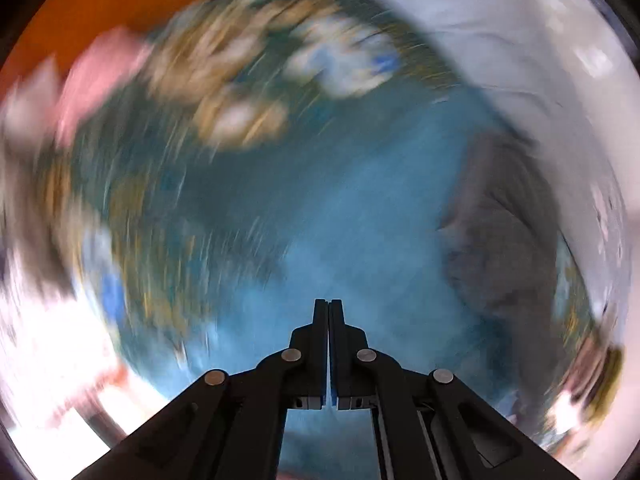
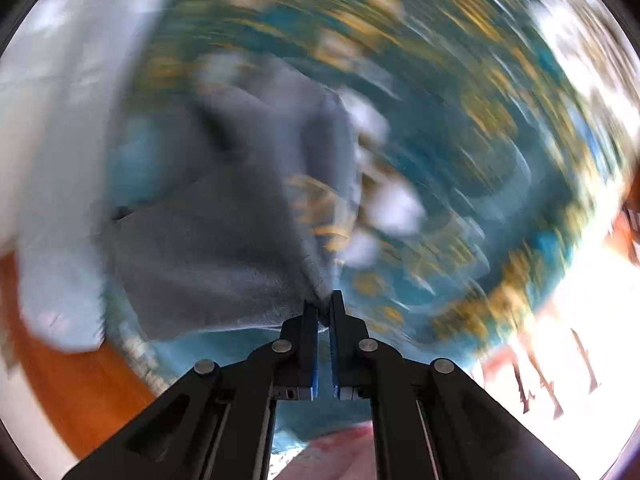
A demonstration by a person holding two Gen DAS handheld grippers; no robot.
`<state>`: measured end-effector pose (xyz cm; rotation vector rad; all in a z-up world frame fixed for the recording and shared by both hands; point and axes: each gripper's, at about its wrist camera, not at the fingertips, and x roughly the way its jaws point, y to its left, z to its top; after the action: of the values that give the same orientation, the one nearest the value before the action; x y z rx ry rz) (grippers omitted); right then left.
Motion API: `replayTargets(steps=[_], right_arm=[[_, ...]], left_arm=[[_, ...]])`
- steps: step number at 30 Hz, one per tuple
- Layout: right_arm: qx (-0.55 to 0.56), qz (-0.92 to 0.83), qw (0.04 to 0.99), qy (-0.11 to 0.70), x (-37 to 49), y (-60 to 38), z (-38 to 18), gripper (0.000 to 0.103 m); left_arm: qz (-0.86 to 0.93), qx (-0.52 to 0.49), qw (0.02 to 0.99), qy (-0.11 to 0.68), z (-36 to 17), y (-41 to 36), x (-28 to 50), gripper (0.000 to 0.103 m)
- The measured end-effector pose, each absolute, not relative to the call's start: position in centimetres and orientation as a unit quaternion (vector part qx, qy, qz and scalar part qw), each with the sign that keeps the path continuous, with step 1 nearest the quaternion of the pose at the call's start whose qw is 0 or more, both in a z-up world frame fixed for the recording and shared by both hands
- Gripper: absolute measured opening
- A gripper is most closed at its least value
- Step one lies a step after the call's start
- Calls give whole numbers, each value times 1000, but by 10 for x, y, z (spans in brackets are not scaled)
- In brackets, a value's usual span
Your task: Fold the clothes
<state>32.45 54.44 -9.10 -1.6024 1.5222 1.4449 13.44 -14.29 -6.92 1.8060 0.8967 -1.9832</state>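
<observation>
Both views are smeared by motion. A grey garment (image 2: 224,236) hangs bunched from my right gripper (image 2: 323,304), which is shut on its edge. The same grey garment (image 1: 500,232) shows at the right of the left wrist view. My left gripper (image 1: 328,304) is shut with nothing seen between its fingers, over a teal patterned bedspread (image 1: 320,208).
The teal bedspread (image 2: 460,184) with yellow and white flowers covers the surface. A pale blue-white cloth (image 1: 500,32) lies at its edge and shows in the right wrist view (image 2: 72,128). An orange surface (image 1: 100,0) lies beyond. Pink cloth (image 1: 100,76) lies at the left.
</observation>
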Motion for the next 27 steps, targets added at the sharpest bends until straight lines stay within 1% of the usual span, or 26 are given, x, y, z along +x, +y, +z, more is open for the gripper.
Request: replayTargets(steps=[1,2,8,10,11,12,14,16,18,19,23,26,27], right_arm=[[-593,508,263,567,338,539,-104,5],[-591,507,258,572,343,539,-104,5],[-545,615,252,512,308,558,-48,5],[-534,637,250,496,299,558,-27,5],[-531,646,248,489,295,557,-16,5],[-540,648,246,477,294,550,-13,5],[-554,647,248,461,291,536,-6,5],[-550,646,252,465,294,526,-3,5],[-541,649,259,469,294,518,11,5],[-539,651,262,466,293,514,18,5],[-521,662,274,464,280,495,50,5],[-518,664,283,459,279,483,61,5],[-522,662,285,456,280,480,62,5]], left_arm=[[-683,635,159,325,-75,-147,142,1],[-680,635,162,328,-77,-151,144,0],[-672,594,137,421,-78,-159,124,2],[-663,589,119,446,-85,-152,108,7],[-658,591,108,454,-91,-146,100,17],[-650,595,97,463,-99,-139,91,31],[-632,608,80,473,-117,-123,72,42],[-615,621,65,482,-136,-108,52,44],[-597,635,51,488,-155,-90,33,49],[-589,645,45,485,-164,-80,22,50],[-574,670,33,470,-193,-46,-16,50],[-555,673,38,488,-208,-31,-33,50],[-549,673,40,495,-213,-26,-38,49]])
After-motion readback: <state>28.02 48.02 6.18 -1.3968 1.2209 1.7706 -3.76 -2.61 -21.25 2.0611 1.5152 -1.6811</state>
